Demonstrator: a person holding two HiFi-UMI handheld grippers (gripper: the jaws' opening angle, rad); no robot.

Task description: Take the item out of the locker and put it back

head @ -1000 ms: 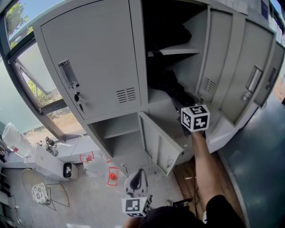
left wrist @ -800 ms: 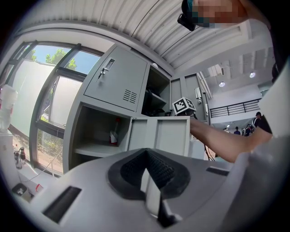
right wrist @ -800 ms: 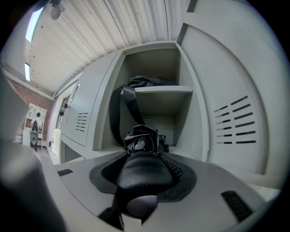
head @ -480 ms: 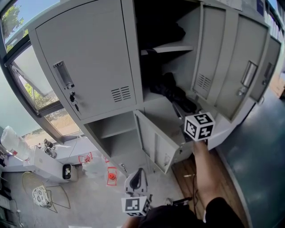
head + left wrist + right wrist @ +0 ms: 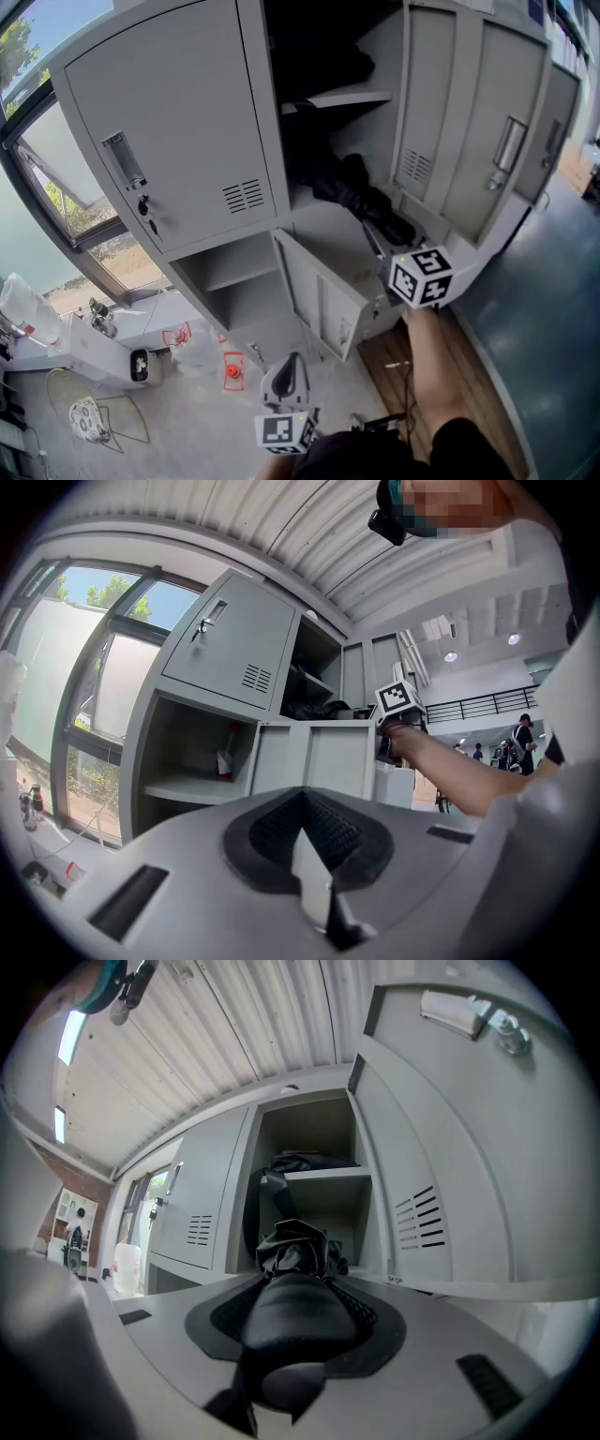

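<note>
1. Pinching the black umbrella (image 5: 296,1247) by its handle end: right gripper (image 5: 295,1312). Umbrella sits half out of the open locker (image 5: 380,150).
2. Left gripper (image 5: 305,841) pressed together, empty, low.
3. Likely light, with floppy fabric over a stiff shaft; the handle is the surest hold.

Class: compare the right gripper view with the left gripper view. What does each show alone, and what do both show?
Right gripper view only: the right hand-held gripper clamped on a black bundled item. Left gripper view only: the left hand-held gripper closed and empty, a red-topped bottle in the lower compartment, and the person's forearm. Both: the grey locker with its upper compartment open.
</note>
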